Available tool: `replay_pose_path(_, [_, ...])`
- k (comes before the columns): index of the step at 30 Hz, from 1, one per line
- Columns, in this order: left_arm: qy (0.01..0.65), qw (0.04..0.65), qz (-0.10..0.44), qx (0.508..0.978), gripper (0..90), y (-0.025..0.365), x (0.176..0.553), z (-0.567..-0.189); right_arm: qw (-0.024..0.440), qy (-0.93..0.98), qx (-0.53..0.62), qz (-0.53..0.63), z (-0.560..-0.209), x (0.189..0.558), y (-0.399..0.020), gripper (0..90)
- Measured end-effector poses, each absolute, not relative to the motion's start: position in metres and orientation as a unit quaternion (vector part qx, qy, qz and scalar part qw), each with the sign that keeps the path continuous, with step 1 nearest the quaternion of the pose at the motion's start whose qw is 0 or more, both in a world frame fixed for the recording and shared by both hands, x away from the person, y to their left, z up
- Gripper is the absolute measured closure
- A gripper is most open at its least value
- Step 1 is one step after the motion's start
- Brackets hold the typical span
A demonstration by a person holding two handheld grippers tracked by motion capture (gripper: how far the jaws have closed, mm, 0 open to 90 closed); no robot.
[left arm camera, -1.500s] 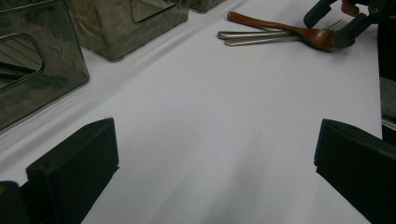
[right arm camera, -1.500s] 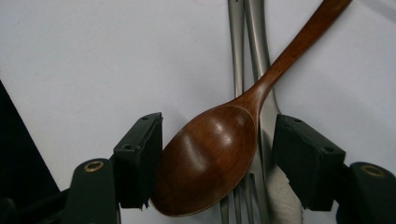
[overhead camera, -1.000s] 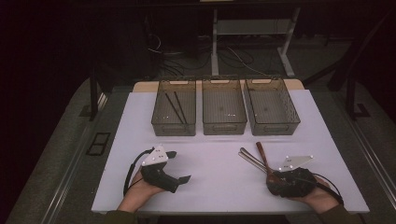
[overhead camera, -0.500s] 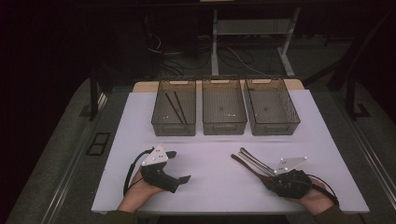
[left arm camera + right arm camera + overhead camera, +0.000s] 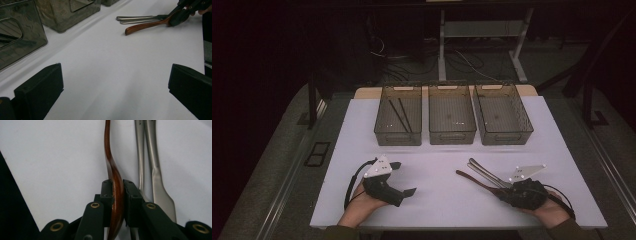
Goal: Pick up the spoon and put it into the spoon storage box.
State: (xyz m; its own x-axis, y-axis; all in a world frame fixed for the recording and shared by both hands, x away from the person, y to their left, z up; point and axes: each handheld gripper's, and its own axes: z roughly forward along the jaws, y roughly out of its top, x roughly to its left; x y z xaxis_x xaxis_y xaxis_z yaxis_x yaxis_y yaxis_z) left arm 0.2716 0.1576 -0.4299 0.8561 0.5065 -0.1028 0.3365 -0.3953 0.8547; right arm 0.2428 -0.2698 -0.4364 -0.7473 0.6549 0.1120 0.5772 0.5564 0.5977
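White surface (image 5: 437, 170) in a dark room, three mesh bins (image 5: 451, 120) along its far side. Up close, the right claw (image 5: 117, 195), jaws just closing, is pinching the wooden utensil (image 5: 113, 175) beside two steel handles (image 5: 147, 157); left claw (image 5: 112, 87) spread over bare surface.

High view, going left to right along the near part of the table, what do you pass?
Left gripper, open over bare table → brown wooden utensil → two metal utensils → right gripper, whose jaws have just been closing on the wooden one.
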Motion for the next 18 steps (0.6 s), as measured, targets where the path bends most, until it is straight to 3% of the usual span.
replay_pose_path(18, [0.253, 0.486, 0.088, 0.832, 0.0, 0.158, 0.272, -0.430, 0.052, 0.848, 0.373, 0.374, -0.424, 0.247, -0.287, 79.8])
